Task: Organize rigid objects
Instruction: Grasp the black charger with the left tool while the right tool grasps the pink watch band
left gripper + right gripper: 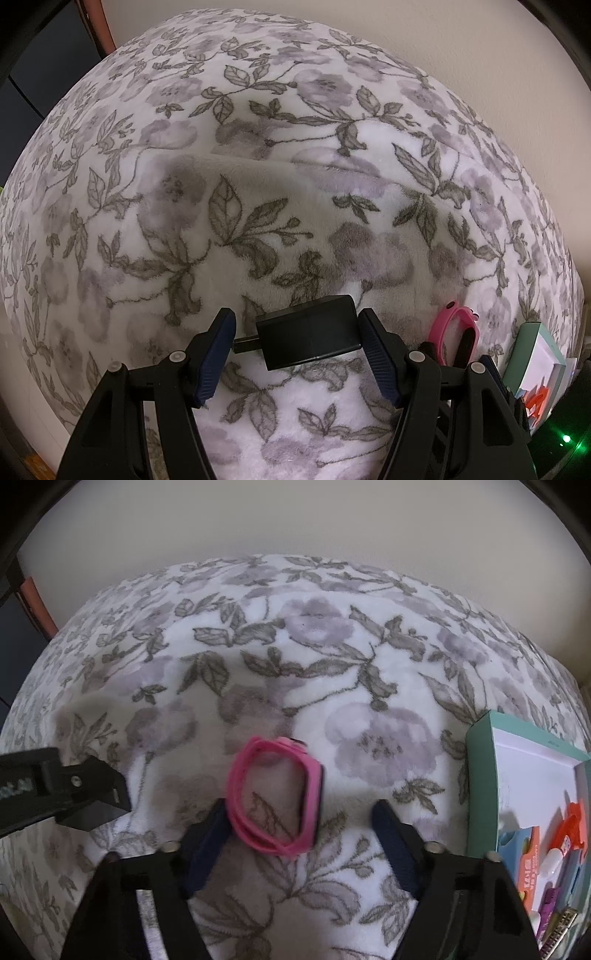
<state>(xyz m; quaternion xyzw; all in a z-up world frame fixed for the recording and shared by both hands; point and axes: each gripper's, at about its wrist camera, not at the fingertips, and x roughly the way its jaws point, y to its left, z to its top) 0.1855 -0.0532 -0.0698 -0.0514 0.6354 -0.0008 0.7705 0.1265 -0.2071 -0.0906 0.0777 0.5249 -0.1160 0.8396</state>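
The left gripper [297, 334] is clamped on the black charger [308, 334] above the floral blanket [258, 166]. The right gripper [297, 819] stands apart around the pink watch [275, 797], beside the teal box [480, 775].

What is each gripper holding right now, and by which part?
The left gripper clamps the black charger by two opposite sides. The right gripper holds nothing; the pink watch lies between its fingers.

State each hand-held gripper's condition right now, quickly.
Left hand-held gripper: closed on black charger.
Right hand-held gripper: open, pink watch between, ungripped.
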